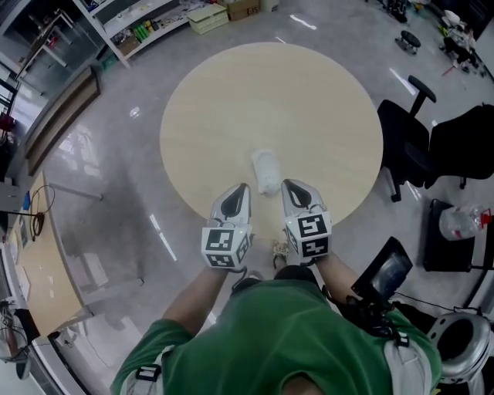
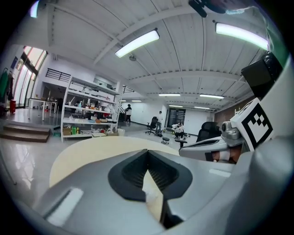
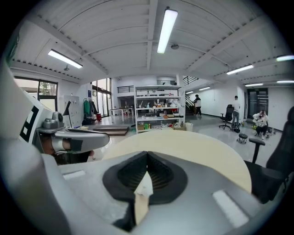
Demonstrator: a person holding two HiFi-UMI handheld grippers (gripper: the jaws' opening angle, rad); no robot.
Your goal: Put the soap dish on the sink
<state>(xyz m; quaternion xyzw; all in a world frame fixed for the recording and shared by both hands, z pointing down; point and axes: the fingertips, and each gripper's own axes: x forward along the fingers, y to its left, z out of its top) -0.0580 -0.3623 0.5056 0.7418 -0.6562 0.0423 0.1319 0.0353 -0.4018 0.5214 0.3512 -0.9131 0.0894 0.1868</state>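
Head view looks down on a big shiny grey floor (image 1: pixel 116 193). A round, pale wood table (image 1: pixel 309 100) fills the middle of the picture. Black chairs (image 1: pixel 409 139) stand at the right, and a white shelf (image 1: pixel 131 23) is in the upper left corner. A person in a green shirt (image 1: pixel 285 332) is at the bottom.

The left gripper (image 1: pixel 245 187) and the right gripper (image 1: pixel 287 183) are side by side over the near edge of the table. In the left gripper view its two fingers (image 2: pixel 138 170) are pressed together with nothing held. In the right gripper view the fingers (image 3: pixel 158 176) are also closed tight and hold nothing.

The small white soap dish (image 1: pixel 266 171) lies on the table, just ahead of the two gripper tips and between them.
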